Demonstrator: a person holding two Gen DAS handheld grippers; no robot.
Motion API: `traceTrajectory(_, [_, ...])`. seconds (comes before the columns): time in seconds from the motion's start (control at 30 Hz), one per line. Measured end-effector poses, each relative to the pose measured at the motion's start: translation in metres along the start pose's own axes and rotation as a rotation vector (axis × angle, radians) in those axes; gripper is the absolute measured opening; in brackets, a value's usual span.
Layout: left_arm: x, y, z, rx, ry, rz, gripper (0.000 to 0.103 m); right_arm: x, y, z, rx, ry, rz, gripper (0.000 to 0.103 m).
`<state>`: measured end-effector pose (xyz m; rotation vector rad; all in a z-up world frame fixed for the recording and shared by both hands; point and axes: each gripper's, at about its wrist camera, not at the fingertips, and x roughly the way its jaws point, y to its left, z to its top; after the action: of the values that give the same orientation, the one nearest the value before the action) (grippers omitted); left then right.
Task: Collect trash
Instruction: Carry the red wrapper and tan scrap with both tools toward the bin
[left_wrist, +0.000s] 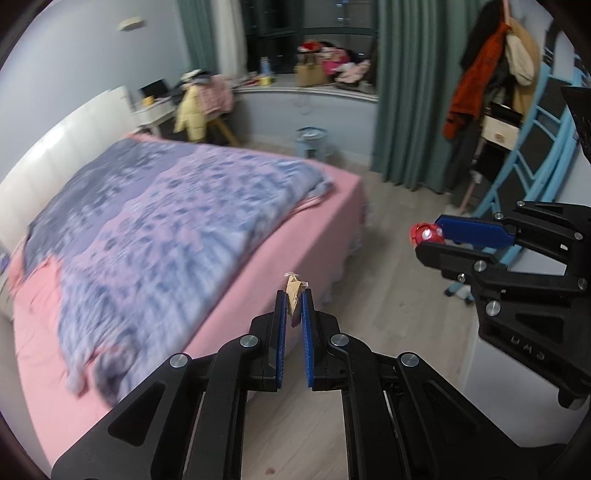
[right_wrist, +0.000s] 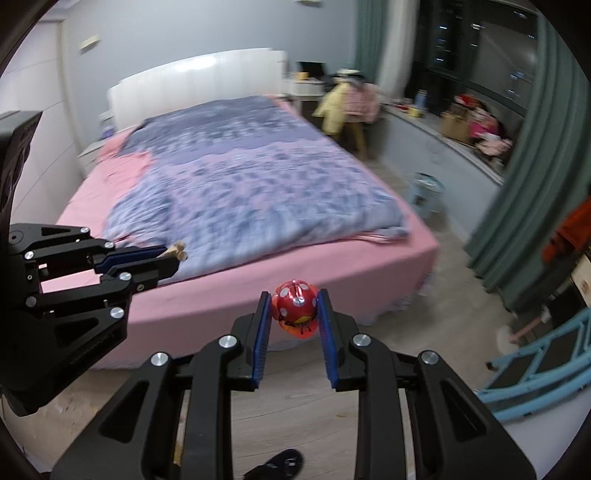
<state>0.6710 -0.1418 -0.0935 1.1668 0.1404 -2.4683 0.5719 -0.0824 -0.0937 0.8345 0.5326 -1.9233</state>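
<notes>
Now left gripper (left_wrist: 294, 299) jaws pinching a small crumpled tan paper scrap (left_wrist: 294, 295), right gripper (right_wrist: 294, 309) jaws pinching a shiny red foil wrapper with white dots (right_wrist: 295, 307), pink bed (right_wrist: 332, 273) beyond both jaws.

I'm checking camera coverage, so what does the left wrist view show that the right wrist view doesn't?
Only the left wrist view shows the coat rack with the orange jacket.

Only the right wrist view shows the dark slipper on the floor.

Both show the pink bed with the purple patterned quilt, the small light blue stool, the left gripper shut on a scrap of tan paper, and the right gripper shut on a shiny red spotted wrapper.
</notes>
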Motion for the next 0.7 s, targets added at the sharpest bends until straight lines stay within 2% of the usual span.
traceTrajectory(0.03, [0.011,-0.014,0.013,0.010,-0.001,-0.019,0.007,0.001,-0.028,0.001,0.022,-0.003,-0.028,0.025])
traceTrajectory(0.17, [0.047,-0.064,0.062,0.046,-0.012,-0.088,0.007,-0.001,-0.094,-0.001,0.060,-0.014,-0.117,0.025])
traceTrajectory(0.23, [0.063,-0.089,0.084,0.081,-0.012,-0.127,0.007,-0.004,-0.131,-0.003,0.120,-0.009,-0.162,0.025])
traceTrajectory(0.5, [0.123,-0.167,0.168,0.257,-0.025,-0.263,0.007,0.011,-0.229,-0.010,0.335,0.024,-0.275,0.025])
traceTrajectory(0.7, [0.179,-0.198,0.226,0.346,-0.039,-0.346,0.007,0.036,-0.282,0.007,0.417,0.044,-0.350,0.025])
